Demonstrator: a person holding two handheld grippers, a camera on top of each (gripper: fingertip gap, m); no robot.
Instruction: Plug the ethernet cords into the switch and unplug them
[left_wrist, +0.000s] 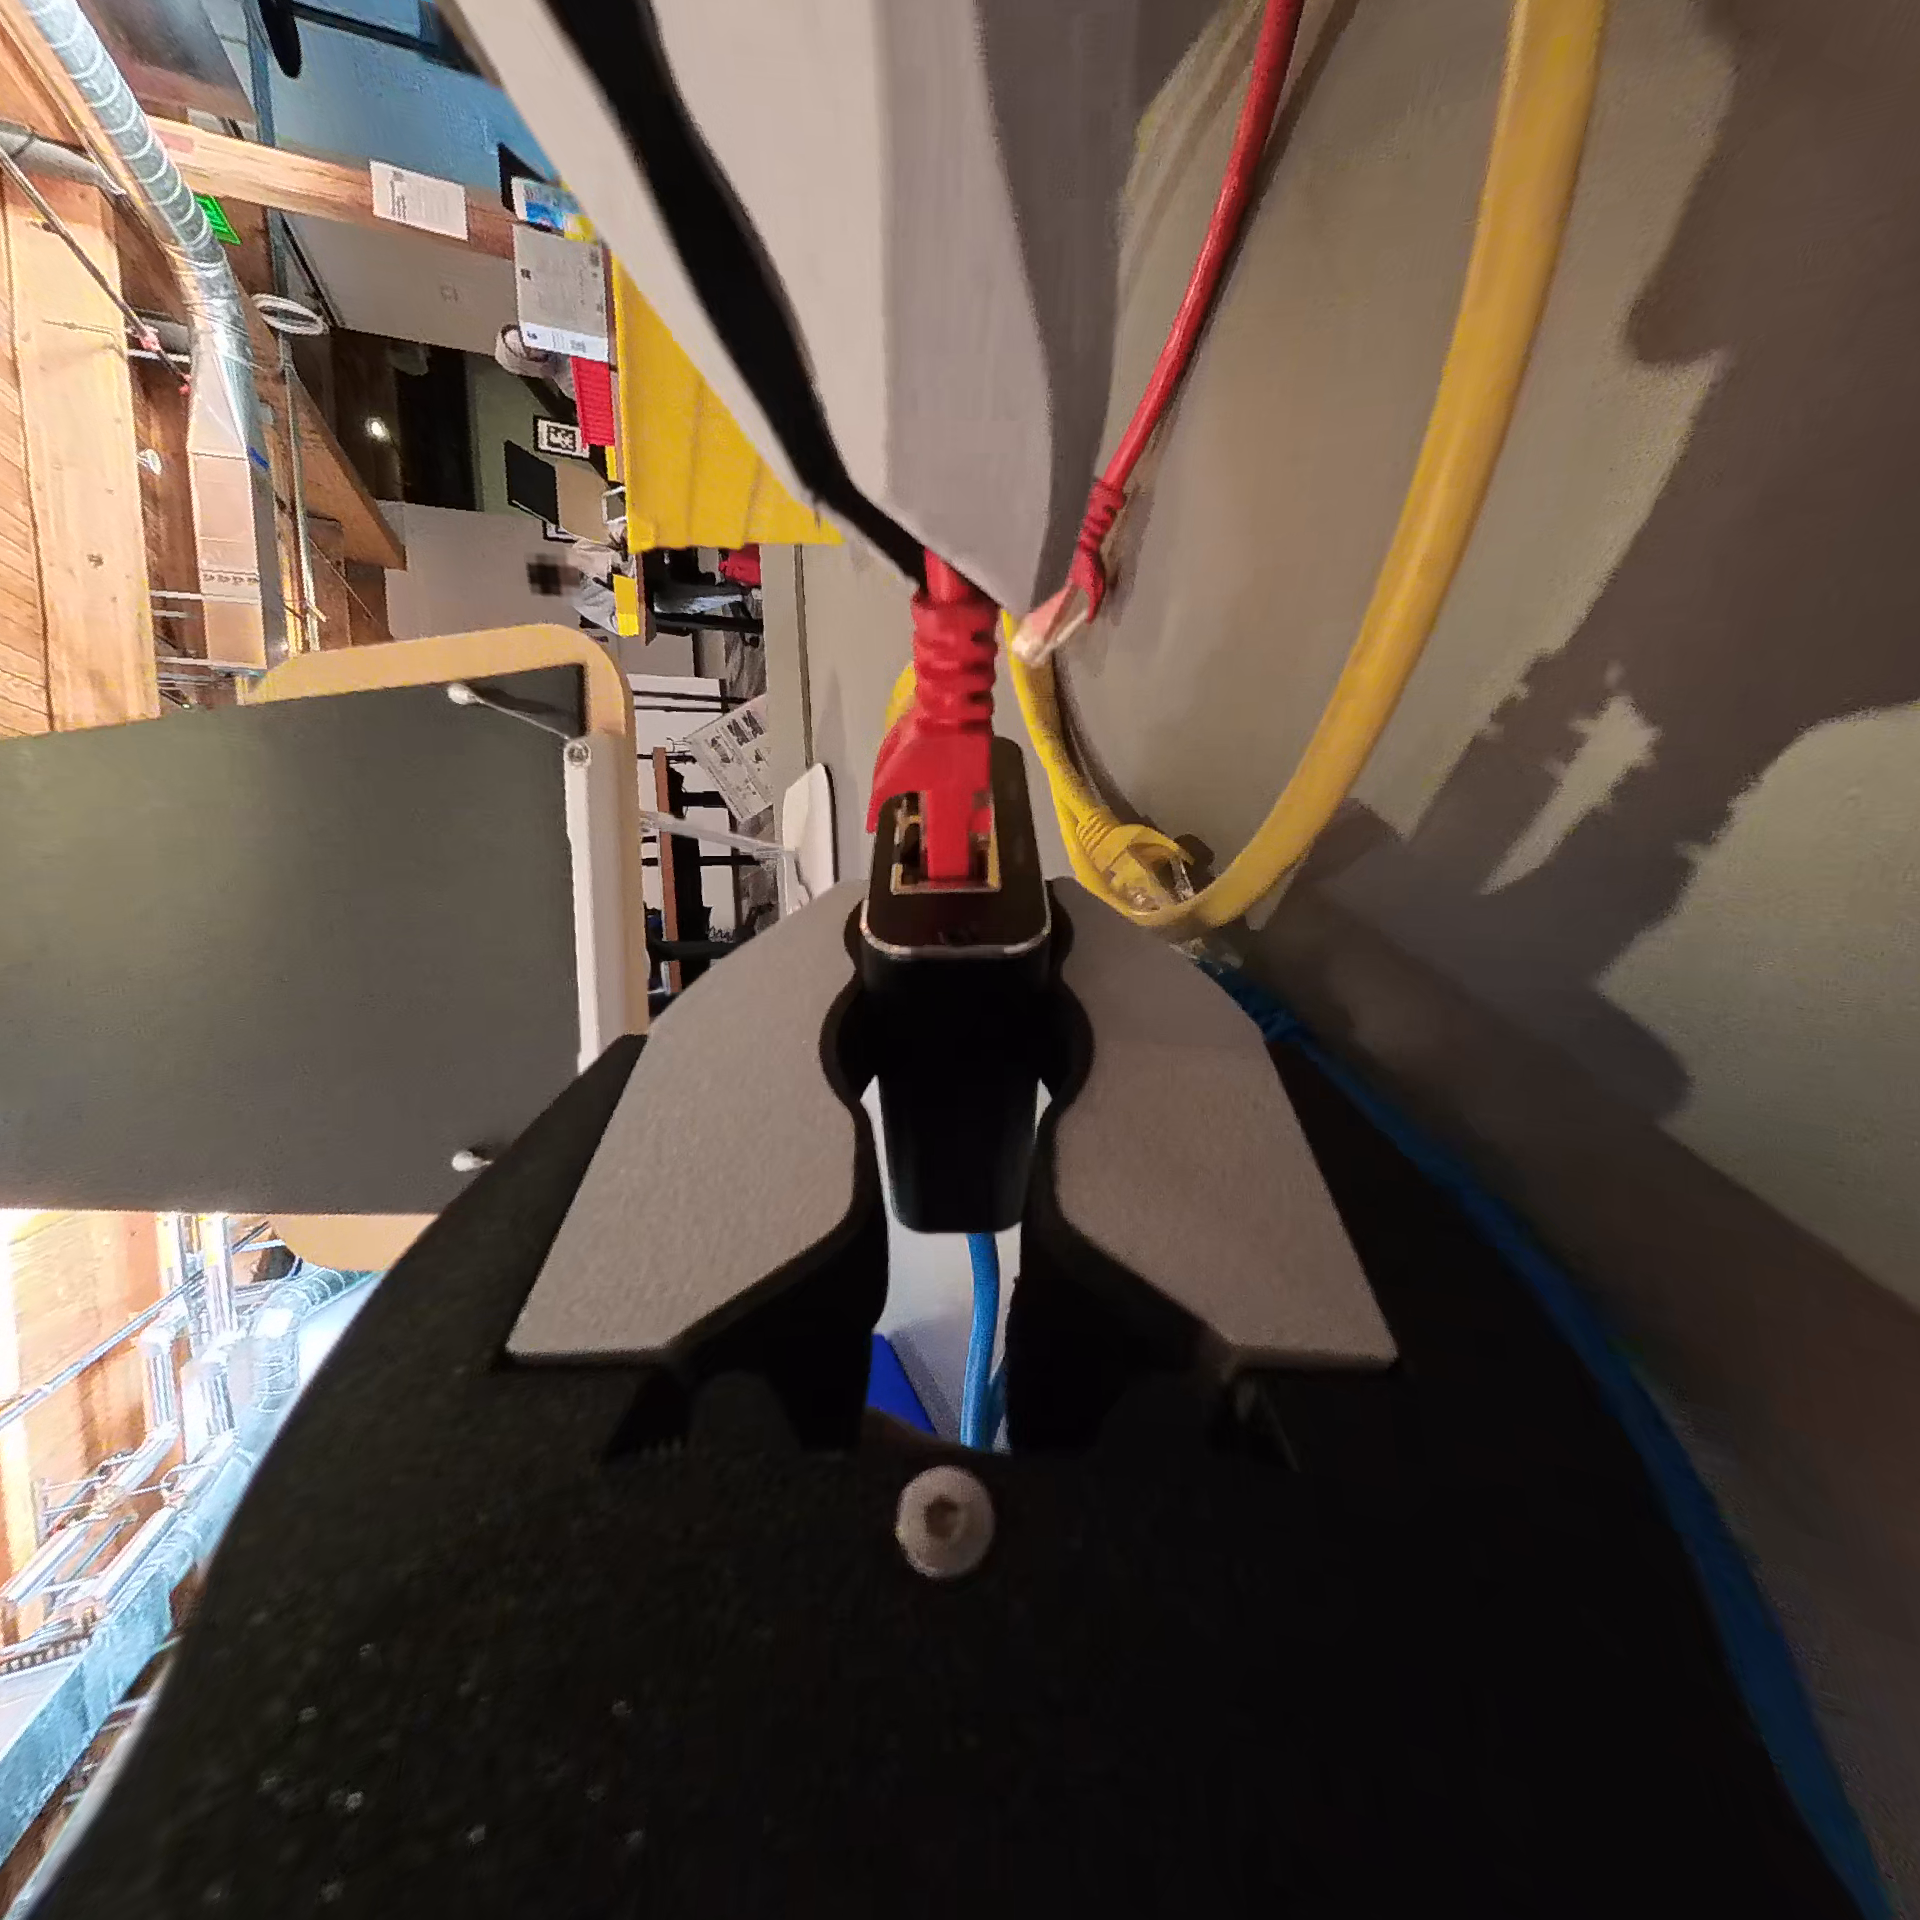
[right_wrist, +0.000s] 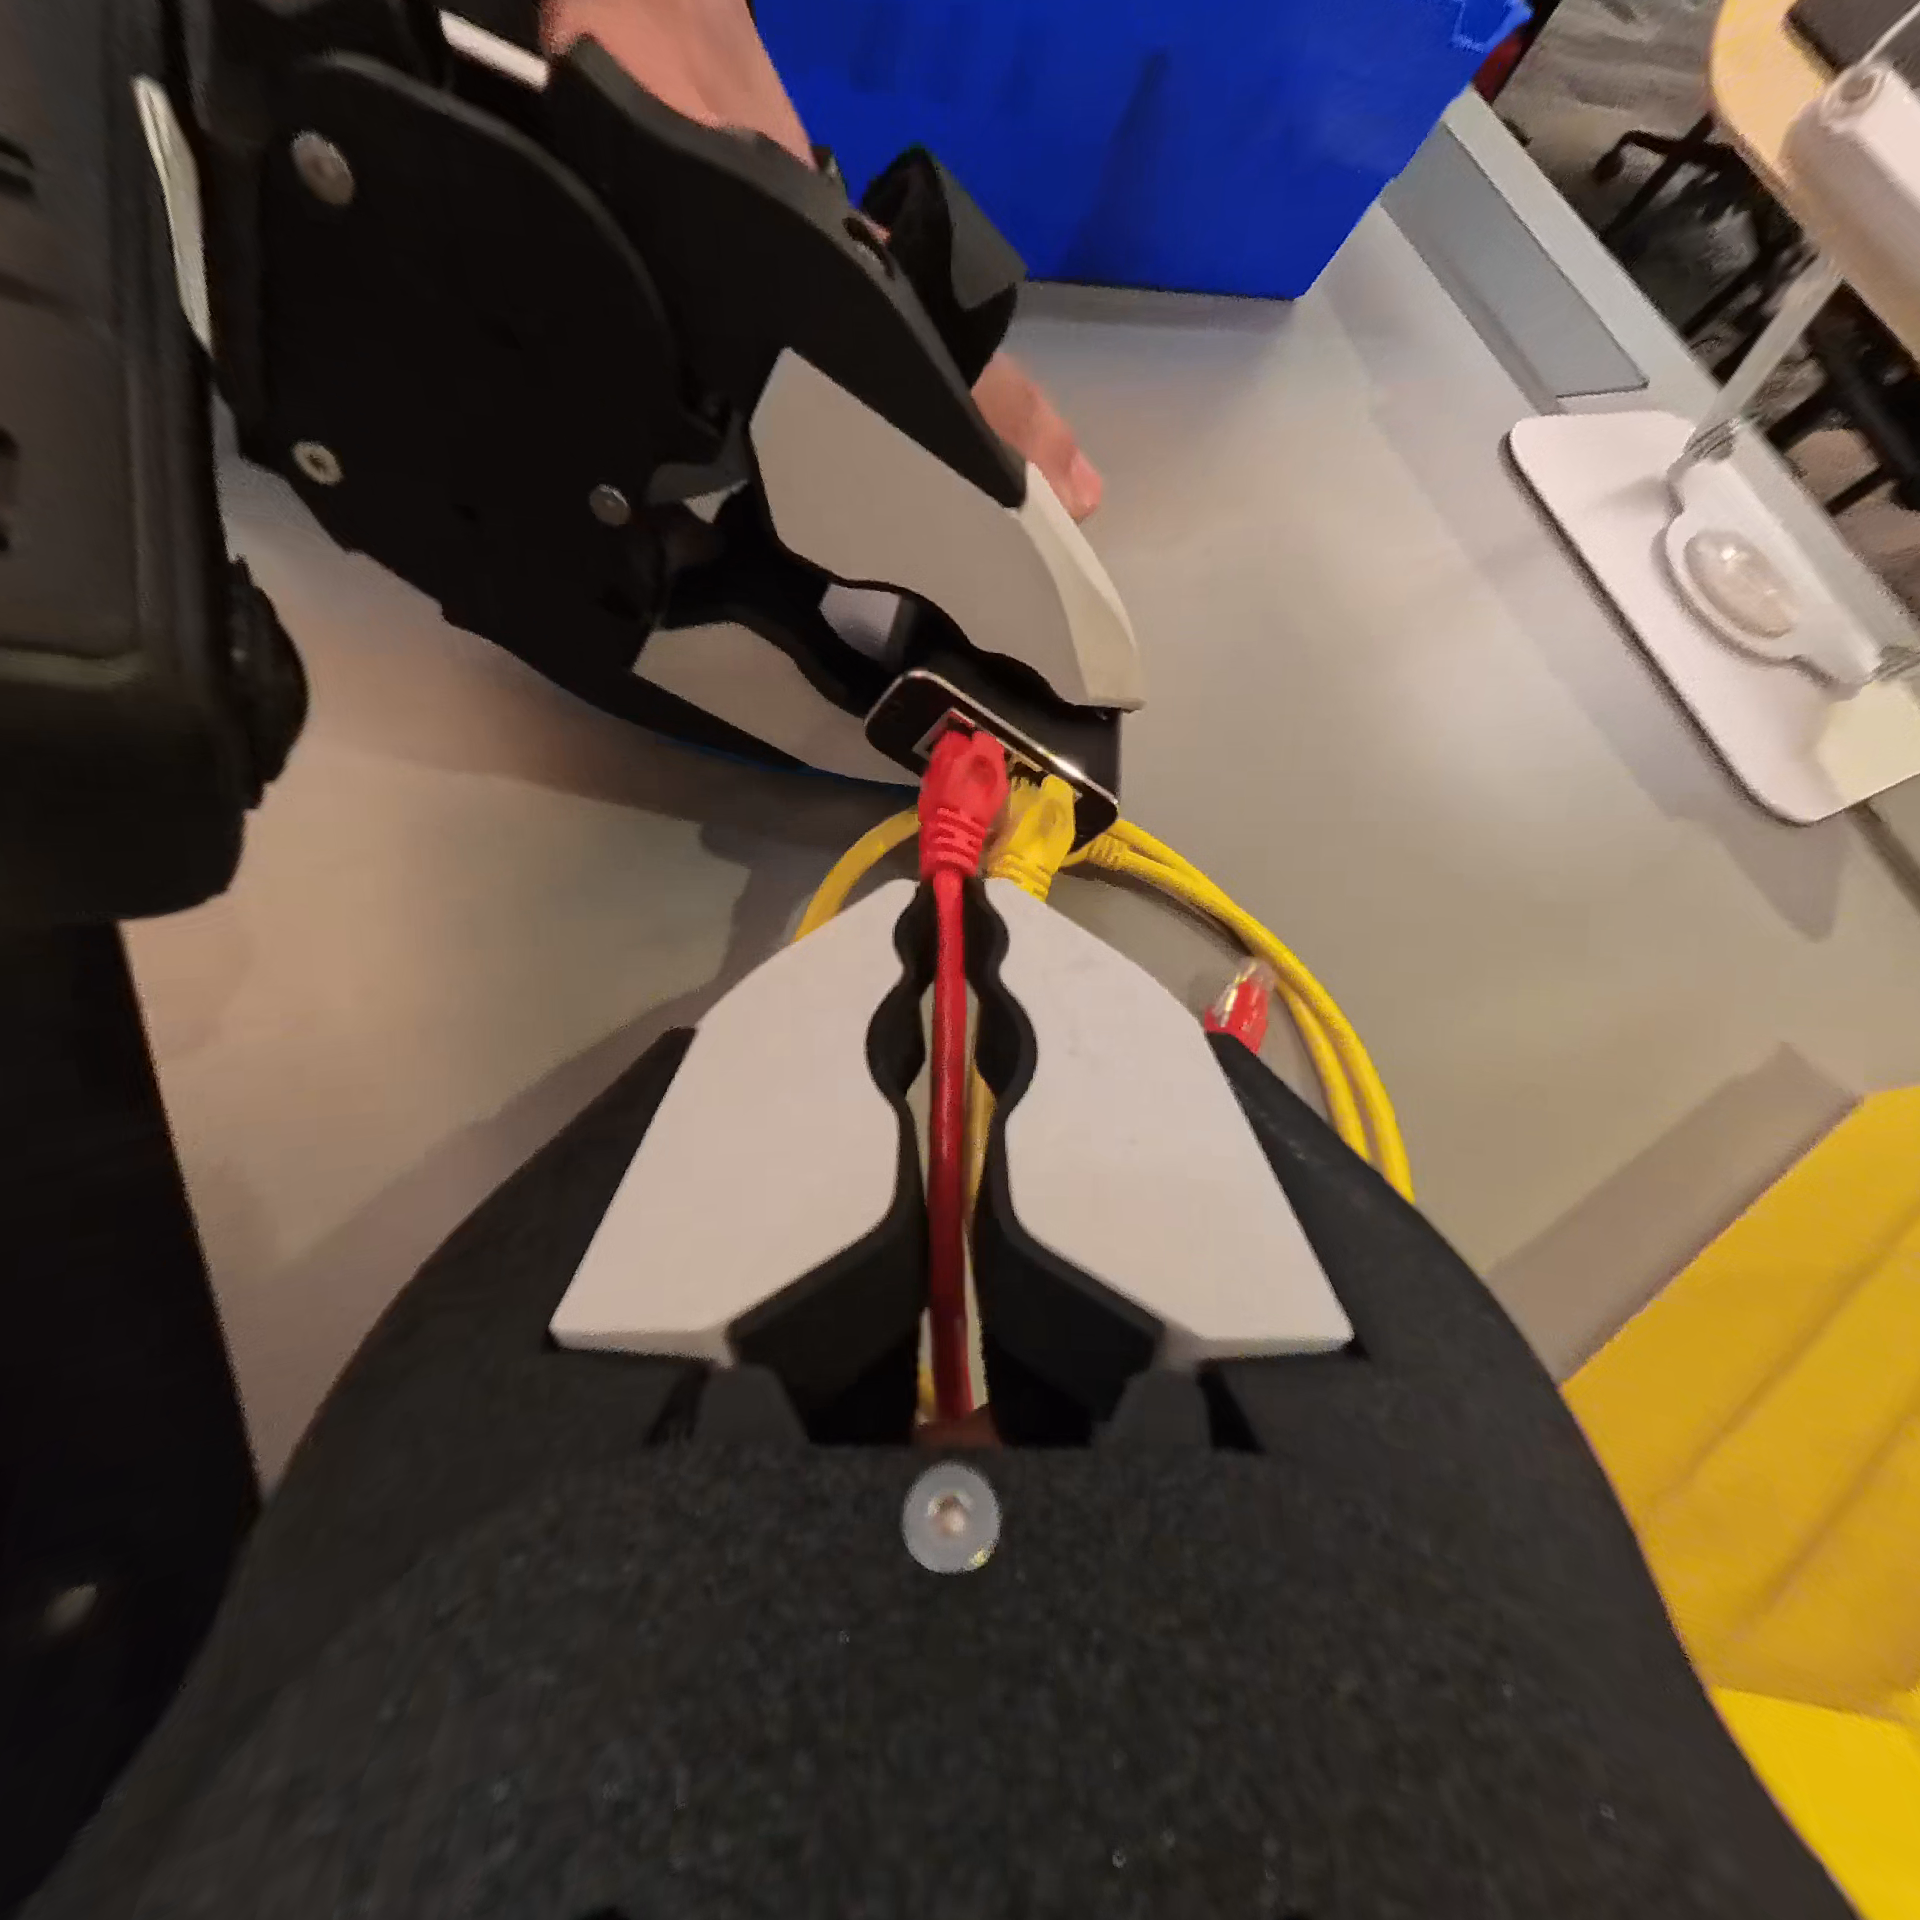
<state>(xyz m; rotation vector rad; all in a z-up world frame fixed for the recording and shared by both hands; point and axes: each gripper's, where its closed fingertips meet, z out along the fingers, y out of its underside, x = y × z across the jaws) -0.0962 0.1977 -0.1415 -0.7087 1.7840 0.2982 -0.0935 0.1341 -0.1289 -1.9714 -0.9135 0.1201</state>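
Note:
My left gripper (left_wrist: 956, 925) is shut on the small black switch (left_wrist: 951, 997) and holds it above the grey table (right_wrist: 1351, 623). A red plug (left_wrist: 951, 821) sits in one of its ports. In the right wrist view the switch (right_wrist: 1096, 774) carries the red plug (right_wrist: 961, 790), and a yellow plug (right_wrist: 1039, 831) sits in the port beside it. My right gripper (right_wrist: 948, 899) is shut on the red cord (right_wrist: 948, 1091) just behind the plug. The cord's other red plug (right_wrist: 1242, 1003) lies loose on the table.
Yellow cord loops (right_wrist: 1340, 1049) lie on the table under the switch, with a loose yellow plug (left_wrist: 1132, 862). A blue cord (left_wrist: 982, 1340) hangs behind the switch. A blue bin (right_wrist: 1122, 135) stands behind, a yellow bin (right_wrist: 1766, 1403) at right, a white stand base (right_wrist: 1621, 582) far right. Some 7 cm of space lies between my two pairs of fingers.

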